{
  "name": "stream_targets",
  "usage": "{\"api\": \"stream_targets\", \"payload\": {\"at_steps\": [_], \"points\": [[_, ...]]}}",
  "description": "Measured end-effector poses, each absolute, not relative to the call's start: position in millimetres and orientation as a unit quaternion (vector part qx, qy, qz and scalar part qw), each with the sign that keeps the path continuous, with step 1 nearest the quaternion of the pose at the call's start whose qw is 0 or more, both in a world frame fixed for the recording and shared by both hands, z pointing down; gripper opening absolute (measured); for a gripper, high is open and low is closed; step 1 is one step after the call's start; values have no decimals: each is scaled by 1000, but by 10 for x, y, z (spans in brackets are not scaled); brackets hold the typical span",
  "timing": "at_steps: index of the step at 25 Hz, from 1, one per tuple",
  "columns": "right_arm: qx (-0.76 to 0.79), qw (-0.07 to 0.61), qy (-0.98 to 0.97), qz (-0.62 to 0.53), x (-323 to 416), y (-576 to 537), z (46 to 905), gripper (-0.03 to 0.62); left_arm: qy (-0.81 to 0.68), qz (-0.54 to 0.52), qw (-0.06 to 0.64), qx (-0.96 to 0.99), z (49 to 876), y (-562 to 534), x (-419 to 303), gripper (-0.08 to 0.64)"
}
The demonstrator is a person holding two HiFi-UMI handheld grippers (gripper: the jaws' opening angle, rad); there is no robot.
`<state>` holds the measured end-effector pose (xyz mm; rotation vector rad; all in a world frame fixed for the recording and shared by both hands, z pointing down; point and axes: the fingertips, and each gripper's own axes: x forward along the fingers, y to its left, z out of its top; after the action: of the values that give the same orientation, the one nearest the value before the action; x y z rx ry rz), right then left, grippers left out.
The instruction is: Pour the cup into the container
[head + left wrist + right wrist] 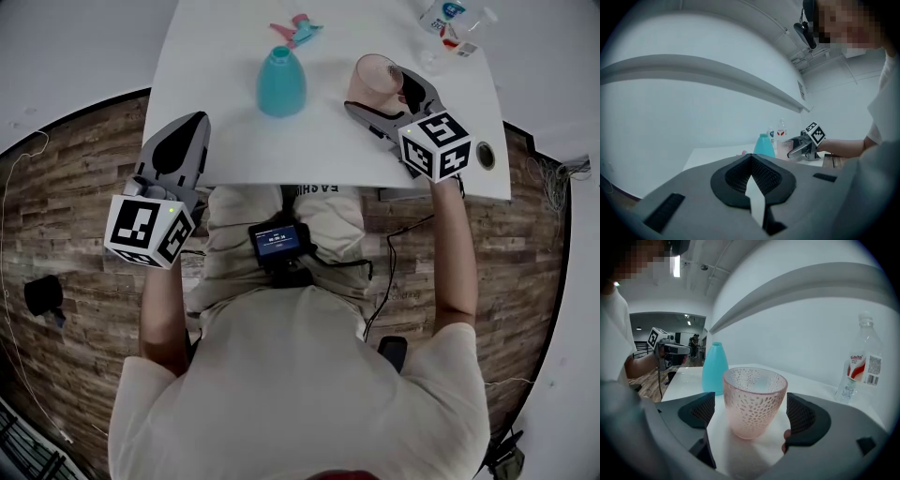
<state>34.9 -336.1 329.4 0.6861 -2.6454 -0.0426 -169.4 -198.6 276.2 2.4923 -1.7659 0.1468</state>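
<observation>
right tool (752,414) jaws apart, flanking the pink cup (754,390), which stands upright on the desk (328,155) at 1 o'clock. teal bottle (280,82) at its 9 o'clock. left tool (752,177) jaws together, empty, at 8 o'clock.

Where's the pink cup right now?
Head view, right side of table: pink cup stands between the open jaws of the right tool, right of the teal bottle.
</observation>
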Motion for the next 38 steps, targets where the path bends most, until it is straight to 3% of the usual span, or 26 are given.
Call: {"api": "stream_targets", "payload": {"at_steps": [11,14,16,38], "points": [[346,42,-937,-28,789,-3264,2616,454,-598,20,37,801,2697,-1935,-1809,10],[355,22,-933,-50,825,-3097,2506,380,-601,16,37,798,2720,-1909,-1844,11],[360,17,-931,-60,838,-2989,2473,350,-599,16,38,799,2741,-1899,-1833,11],[419,23,-902,-105,1000,-2205,2851,296,-594,31,56,802,3122,-1586,-1748,11]]}}
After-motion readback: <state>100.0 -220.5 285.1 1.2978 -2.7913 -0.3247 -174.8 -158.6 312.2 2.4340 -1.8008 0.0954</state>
